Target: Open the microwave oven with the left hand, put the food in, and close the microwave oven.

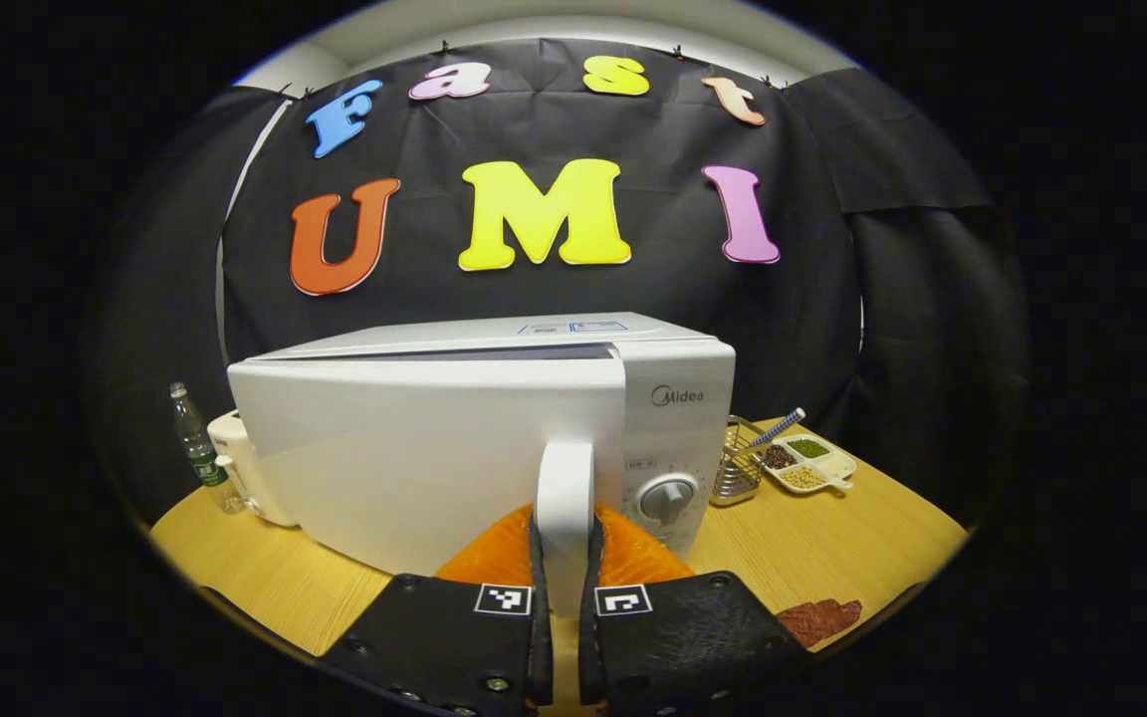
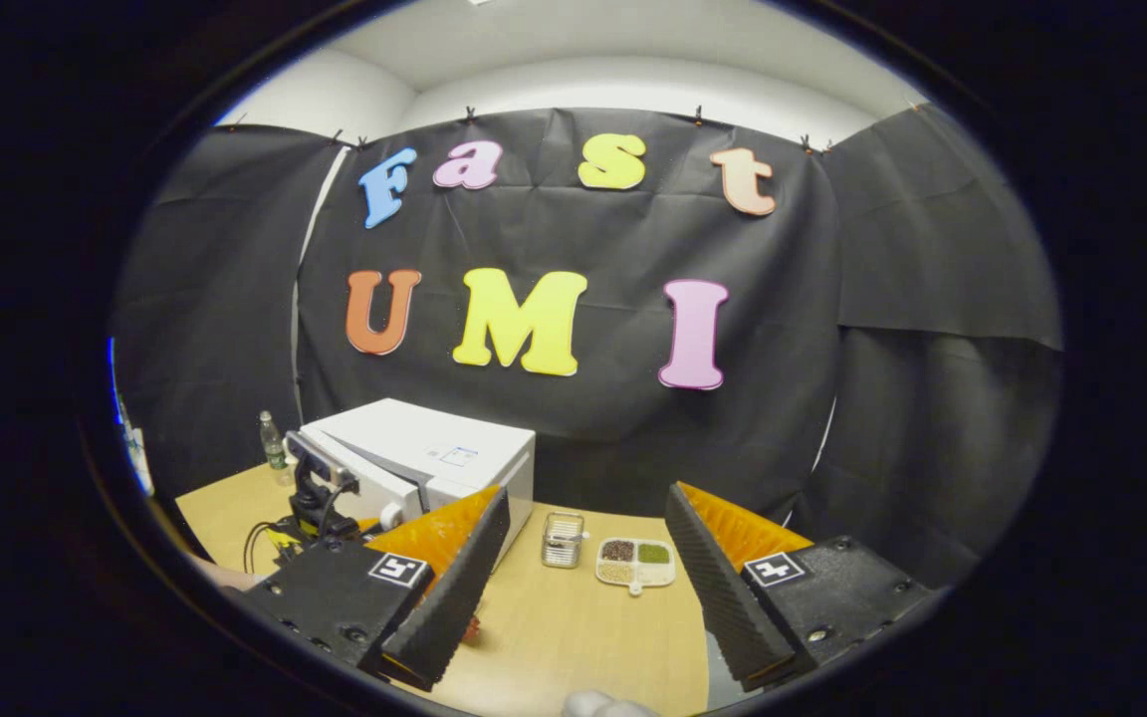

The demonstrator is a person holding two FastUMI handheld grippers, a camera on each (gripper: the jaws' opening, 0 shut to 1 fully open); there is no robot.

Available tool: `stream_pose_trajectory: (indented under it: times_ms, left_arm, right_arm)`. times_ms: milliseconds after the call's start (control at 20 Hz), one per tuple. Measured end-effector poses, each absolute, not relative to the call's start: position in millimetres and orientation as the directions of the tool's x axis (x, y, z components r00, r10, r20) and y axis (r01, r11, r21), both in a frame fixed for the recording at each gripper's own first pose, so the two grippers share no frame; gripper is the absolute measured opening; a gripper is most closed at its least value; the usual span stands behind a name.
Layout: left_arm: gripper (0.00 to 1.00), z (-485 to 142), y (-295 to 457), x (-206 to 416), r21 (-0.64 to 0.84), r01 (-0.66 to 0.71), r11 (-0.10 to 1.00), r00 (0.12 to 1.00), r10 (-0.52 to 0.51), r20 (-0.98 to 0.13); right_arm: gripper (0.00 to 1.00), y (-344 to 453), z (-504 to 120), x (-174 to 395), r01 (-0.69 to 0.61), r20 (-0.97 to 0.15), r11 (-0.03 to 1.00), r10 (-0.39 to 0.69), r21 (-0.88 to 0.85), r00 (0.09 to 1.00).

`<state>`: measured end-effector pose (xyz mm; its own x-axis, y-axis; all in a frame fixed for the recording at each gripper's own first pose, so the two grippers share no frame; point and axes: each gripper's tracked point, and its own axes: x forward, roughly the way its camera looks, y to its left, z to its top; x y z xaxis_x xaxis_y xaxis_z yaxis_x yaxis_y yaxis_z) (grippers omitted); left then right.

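The white microwave (image 1: 414, 448) stands on the wooden table (image 1: 832, 558), its door swung slightly ajar with a dark gap along the top. My left gripper (image 1: 566, 588) is shut on the door's vertical white handle (image 1: 566, 488), one finger on each side. A flat reddish-brown piece of food (image 1: 817, 619) lies on the table to the front right. In the right gripper view my right gripper (image 2: 583, 597) is open over the table (image 2: 573, 637) with nothing between its fingers. The microwave (image 2: 434, 453) sits to its left, with the left gripper (image 2: 320, 488) at its door.
Right of the microwave stand a wire basket (image 1: 738, 468) and a divided tray of beans (image 1: 810, 463), the same basket (image 2: 562, 540) and tray (image 2: 636, 563) lying ahead of the right gripper. A plastic bottle (image 1: 197, 448) and a white appliance (image 1: 235, 468) stand left of the microwave.
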<state>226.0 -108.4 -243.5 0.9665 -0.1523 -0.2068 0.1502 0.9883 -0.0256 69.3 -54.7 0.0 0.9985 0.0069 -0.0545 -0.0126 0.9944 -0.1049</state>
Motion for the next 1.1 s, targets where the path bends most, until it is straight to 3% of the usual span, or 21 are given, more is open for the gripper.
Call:
stream_pose_trajectory:
  times_ms: [200,250,350,400,450,500,550,600,650,700,800,850,950,1000,1050,1100]
  left_arm:
    - [0.17,-242,-94,199,0.007,0.134,0.991,0.968,-0.129,-0.216]
    - [0.18,-244,-88,194,0.028,0.117,0.993,0.97,-0.108,-0.218]
    - [0.31,-242,-71,187,0.049,0.078,0.996,0.973,-0.066,-0.219]
    - [0.5,-241,-67,186,0.033,0.065,0.997,0.975,-0.056,-0.217]
    - [0.6,-239,-60,184,0.015,0.048,0.999,0.975,-0.044,-0.216]
    - [0.84,-239,-58,182,-0.006,0.048,0.999,0.974,-0.048,-0.219]
    - [0.88,-238,-56,178,-0.012,0.049,0.999,0.973,-0.051,-0.224]
    - [0.95,-236,-52,172,-0.005,0.048,0.999,0.972,-0.048,-0.228]
    - [0.95,-235,-49,167,0.01,0.045,0.999,0.973,-0.042,-0.225]
    - [0.95,-233,-44,162,0.028,0.041,0.999,0.974,-0.034,-0.224]
    - [0.95,-232,-34,149,0.051,0.032,0.998,0.974,-0.019,-0.226]
    - [0.95,-232,-28,142,0.058,0.027,0.998,0.973,-0.013,-0.231]
    - [0.95,-231,-15,126,0.067,0.011,0.998,0.972,0.005,-0.236]
    - [0.95,-232,-6,117,0.07,0.001,0.998,0.971,0.016,-0.24]
    - [0.95,-233,3,108,0.075,-0.011,0.997,0.97,0.029,-0.243]
    - [0.95,-233,12,100,0.081,-0.022,0.996,0.969,0.042,-0.244]
  right_arm:
    - [1.0,-43,-6,57,-0.017,-0.054,0.995,0.012,-0.103,0.998]
    - [0.92,-41,-7,54,-0.017,-0.054,0.994,0.011,-0.106,0.998]
    - [0.92,-39,-11,47,-0.014,-0.057,0.994,0.008,-0.108,0.998]
    - [0.92,-39,-11,44,-0.013,-0.057,0.995,0.007,-0.103,0.998]
    - [1.0,-40,-12,41,-0.009,-0.056,0.995,0.003,-0.1,0.998]
    - [0.92,-41,-12,39,-0.008,-0.054,0.995,0.002,-0.099,0.999]
    - [1.0,-42,-13,38,-0.006,-0.056,0.995,0.0,-0.098,0.998]
    - [1.0,-42,-15,37,-0.006,-0.058,0.995,0.001,-0.098,0.998]
    - [0.93,-43,-17,36,-0.006,-0.059,0.995,0.0,-0.101,0.998]
    - [0.92,-42,-20,36,-0.008,-0.064,0.995,0.001,-0.104,0.998]
    - [0.92,-36,-27,34,-0.022,-0.074,0.995,0.015,-0.093,0.997]
    - [1.0,-33,-32,34,-0.03,-0.083,0.996,0.022,-0.09,0.996]
    - [1.0,-25,-41,32,-0.048,-0.104,0.996,0.04,-0.081,0.994]
    - [0.92,-20,-45,31,-0.057,-0.111,0.996,0.048,-0.074,0.993]
    - [0.92,-16,-49,30,-0.063,-0.117,0.996,0.055,-0.07,0.992]
    - [1.0,-13,-51,29,-0.069,-0.122,0.995,0.061,-0.067,0.991]
